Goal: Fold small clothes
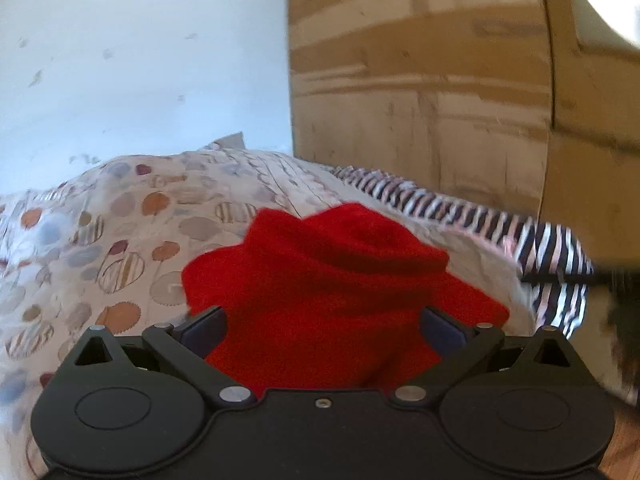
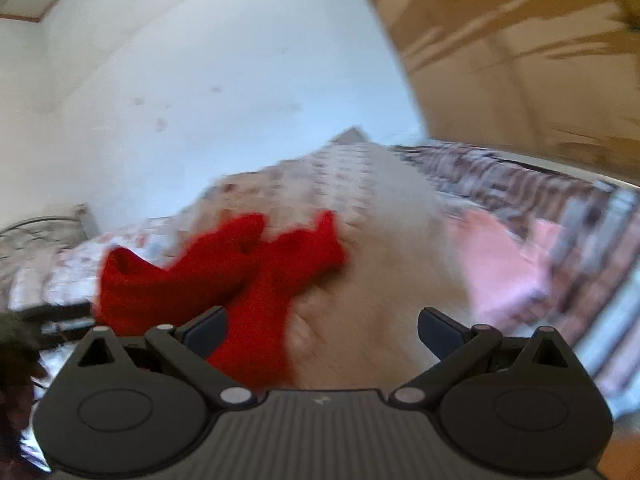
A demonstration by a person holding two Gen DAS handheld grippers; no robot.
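— Well, what does the room offer?
— A bed under a spotted bedspread [image 1: 100, 232], a pale blue wall [image 1: 140, 60] behind it, and a brown wooden wardrobe [image 1: 420, 80] at about one o'clock.
— Anything else lying about?
— A striped cloth [image 1: 552, 248] at three o'clock in the left view; in the blurred right view, something pink [image 2: 500, 264] at three o'clock.
— And the red garment [image 1: 332, 280]?
— It lies rumpled on the bed, dead centre before the left gripper [image 1: 322, 330], whose jaws stand fully apart, the cloth between them but ungripped. The right gripper [image 2: 322, 330] also gapes wide, holding nothing; the garment sits at ten o'clock there, partly behind its left finger.
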